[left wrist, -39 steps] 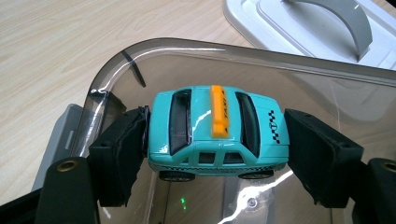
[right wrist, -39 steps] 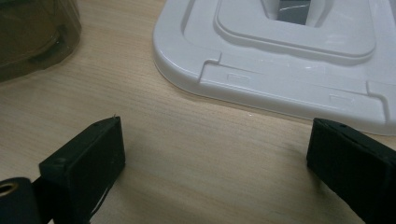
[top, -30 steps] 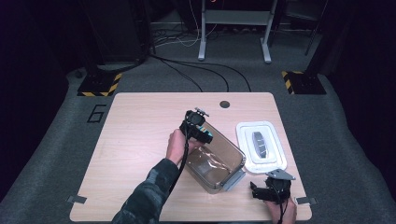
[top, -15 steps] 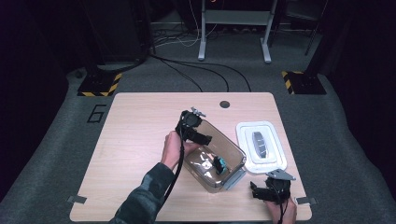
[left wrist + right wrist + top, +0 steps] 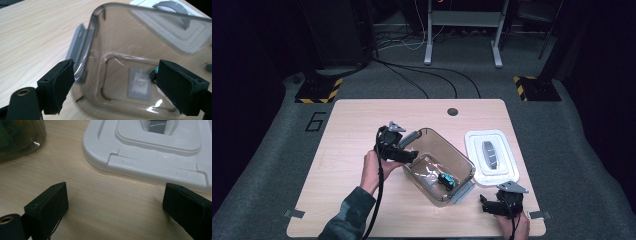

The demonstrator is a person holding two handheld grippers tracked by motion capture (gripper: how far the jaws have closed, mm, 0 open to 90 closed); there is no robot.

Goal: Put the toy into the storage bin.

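The left gripper, its jaws having just been opening with nothing between them, is hovering spread over the clear container mid-table, where a small teal item is lying, seemingly just dropped in.

A light wooden table stands on grey carpet, and everything else is placed around it. Near its far edge is a small dark round hole. On the carpet just left of the table a dark number six is marked. Beyond the table's far left corner lies a yellow-and-black striped plate, and another beyond its far right corner. Black cables trail across the carpet behind the table toward a grey metal frame. The room behind the table is dark.
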